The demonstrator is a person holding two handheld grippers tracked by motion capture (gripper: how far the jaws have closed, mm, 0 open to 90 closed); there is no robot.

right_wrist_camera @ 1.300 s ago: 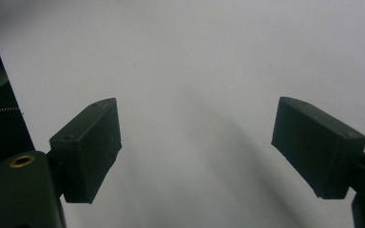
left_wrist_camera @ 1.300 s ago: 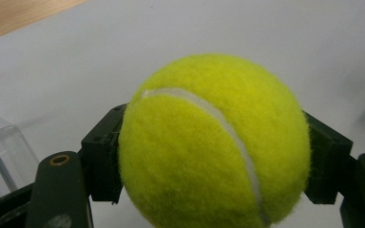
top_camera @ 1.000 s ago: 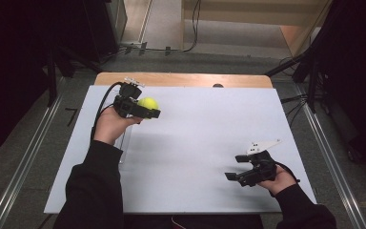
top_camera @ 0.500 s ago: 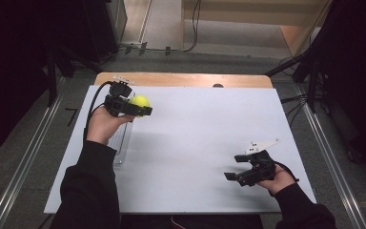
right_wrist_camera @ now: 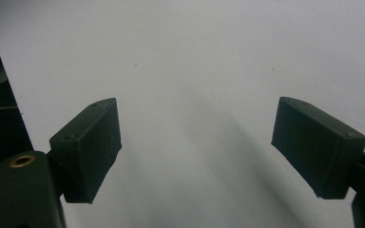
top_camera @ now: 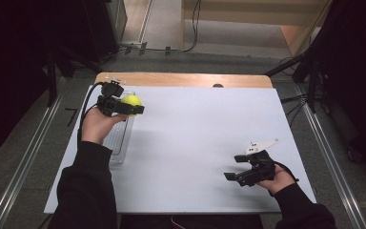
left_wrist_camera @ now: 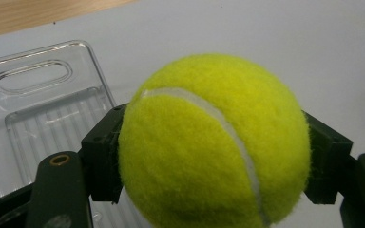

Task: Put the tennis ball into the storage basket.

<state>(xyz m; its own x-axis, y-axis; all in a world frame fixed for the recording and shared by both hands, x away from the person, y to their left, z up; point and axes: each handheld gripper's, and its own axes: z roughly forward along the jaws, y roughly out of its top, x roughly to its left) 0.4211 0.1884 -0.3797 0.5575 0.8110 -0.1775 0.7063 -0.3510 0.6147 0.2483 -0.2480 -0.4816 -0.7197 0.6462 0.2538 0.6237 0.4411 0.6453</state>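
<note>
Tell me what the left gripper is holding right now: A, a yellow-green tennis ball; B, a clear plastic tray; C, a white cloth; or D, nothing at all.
A: the left gripper has its two black jaws pressed against the sides of the tennis ball, and the high view shows the ball above the clear tray.

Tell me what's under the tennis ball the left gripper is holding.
Under the tennis ball, clamped in the left gripper, lies a clear plastic tray on the white table. The ball covers part of the tray.
</note>
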